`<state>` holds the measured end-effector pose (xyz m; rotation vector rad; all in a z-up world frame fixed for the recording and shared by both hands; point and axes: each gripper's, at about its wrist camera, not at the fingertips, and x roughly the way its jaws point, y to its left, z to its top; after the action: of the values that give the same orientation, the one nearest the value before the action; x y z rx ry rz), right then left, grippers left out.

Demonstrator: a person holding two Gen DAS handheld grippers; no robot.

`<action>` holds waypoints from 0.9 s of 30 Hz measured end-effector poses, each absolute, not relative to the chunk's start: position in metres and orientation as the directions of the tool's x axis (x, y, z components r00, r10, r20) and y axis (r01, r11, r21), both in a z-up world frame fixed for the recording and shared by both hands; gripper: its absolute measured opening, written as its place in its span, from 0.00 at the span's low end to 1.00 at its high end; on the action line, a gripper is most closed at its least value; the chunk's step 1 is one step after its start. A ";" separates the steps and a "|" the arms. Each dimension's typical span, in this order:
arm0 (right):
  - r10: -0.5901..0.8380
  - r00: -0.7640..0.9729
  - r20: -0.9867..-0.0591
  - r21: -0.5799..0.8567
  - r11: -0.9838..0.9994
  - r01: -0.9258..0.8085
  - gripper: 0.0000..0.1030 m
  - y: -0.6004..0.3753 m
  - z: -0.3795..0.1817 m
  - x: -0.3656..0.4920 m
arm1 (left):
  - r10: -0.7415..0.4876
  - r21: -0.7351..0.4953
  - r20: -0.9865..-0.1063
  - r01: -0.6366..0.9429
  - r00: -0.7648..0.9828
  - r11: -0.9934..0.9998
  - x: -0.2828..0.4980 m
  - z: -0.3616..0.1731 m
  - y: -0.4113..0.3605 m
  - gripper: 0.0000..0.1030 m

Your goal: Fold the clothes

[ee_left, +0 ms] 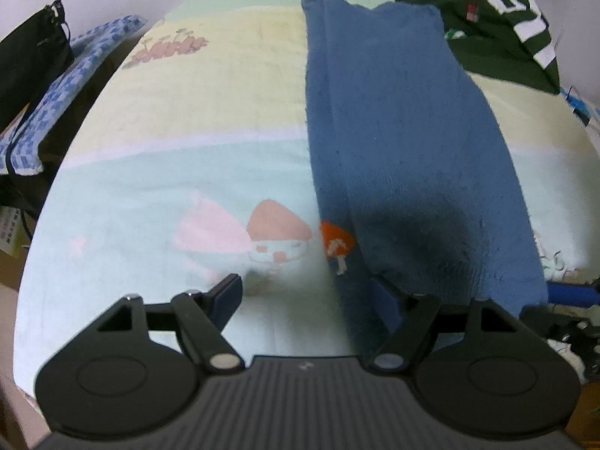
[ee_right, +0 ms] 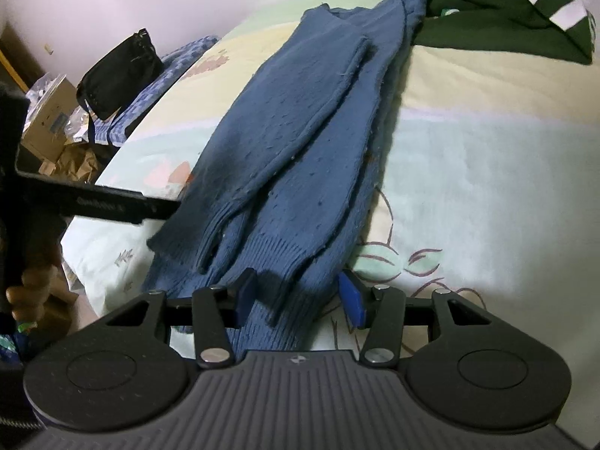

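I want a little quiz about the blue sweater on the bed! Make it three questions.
1. True or false: the right gripper is open, with the sweater hem between its fingers.
2. What lies at the far end of the bed, touching the sweater? A) green striped garment B) red towel C) white pillow
3. Fill in: the sweater's sleeves are folded ____ its body.

Key: 1 true; 2 A; 3 over
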<state>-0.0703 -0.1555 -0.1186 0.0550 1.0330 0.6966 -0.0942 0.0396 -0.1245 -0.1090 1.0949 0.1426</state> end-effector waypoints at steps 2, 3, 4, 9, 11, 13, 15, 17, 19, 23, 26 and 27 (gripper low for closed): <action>0.553 0.315 -0.771 0.359 0.787 -0.503 0.50 -0.155 -0.119 -0.069 | 0.063 -0.016 -0.892 -0.170 0.448 0.985 -0.093 -0.125 0.039 0.75; 0.552 0.315 -0.772 0.357 0.787 -0.504 0.50 -0.154 -0.119 -0.069 | 0.063 -0.016 -0.892 -0.171 0.447 0.985 -0.093 -0.125 0.039 0.76; 0.551 0.314 -0.773 0.356 0.787 -0.504 0.50 -0.154 -0.120 -0.069 | 0.064 -0.016 -0.893 -0.174 0.446 0.985 -0.093 -0.126 0.039 0.77; 0.551 0.316 -0.773 0.342 0.780 -0.523 0.52 -0.150 -0.119 -0.072 | 0.078 -0.002 -0.894 -0.177 0.441 0.984 -0.092 -0.126 0.038 0.79; 0.550 0.317 -0.772 0.336 0.778 -0.531 0.53 -0.149 -0.119 -0.073 | 0.086 0.010 -0.893 -0.173 0.441 0.985 -0.091 -0.126 0.037 0.80; 0.550 0.318 -0.772 0.330 0.775 -0.540 0.55 -0.148 -0.119 -0.074 | 0.093 0.018 -0.893 -0.173 0.441 0.985 -0.091 -0.127 0.036 0.82; 0.550 0.319 -0.772 0.323 0.772 -0.548 0.58 -0.147 -0.119 -0.075 | 0.097 0.020 -0.894 -0.177 0.438 0.984 -0.090 -0.127 0.036 0.83; 0.550 0.320 -0.772 0.317 0.768 -0.556 0.59 -0.145 -0.119 -0.076 | 0.102 0.024 -0.894 -0.181 0.435 0.983 -0.089 -0.128 0.036 0.85; 0.553 0.319 -0.770 0.320 0.766 -0.557 0.60 -0.145 -0.120 -0.077 | 0.111 0.032 -0.895 -0.186 0.432 0.982 -0.088 -0.128 0.036 0.89; 0.561 0.317 -0.765 0.331 0.764 -0.555 0.62 -0.146 -0.120 -0.077 | 0.138 0.054 -0.897 -0.207 0.420 0.977 -0.086 -0.131 0.037 0.96; 0.567 0.317 -0.760 0.338 0.762 -0.553 0.63 -0.146 -0.120 -0.078 | 0.138 0.048 -0.900 -0.221 0.414 0.974 -0.086 -0.132 0.039 0.98; 0.571 0.317 -0.757 0.342 0.761 -0.551 0.63 -0.147 -0.120 -0.078 | 0.138 0.046 -0.901 -0.225 0.412 0.973 -0.086 -0.132 0.040 0.99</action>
<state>-0.0777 -0.1470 -0.1203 0.0223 1.0061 0.7380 -0.0859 0.0395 -0.1323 -0.0867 1.1232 0.2288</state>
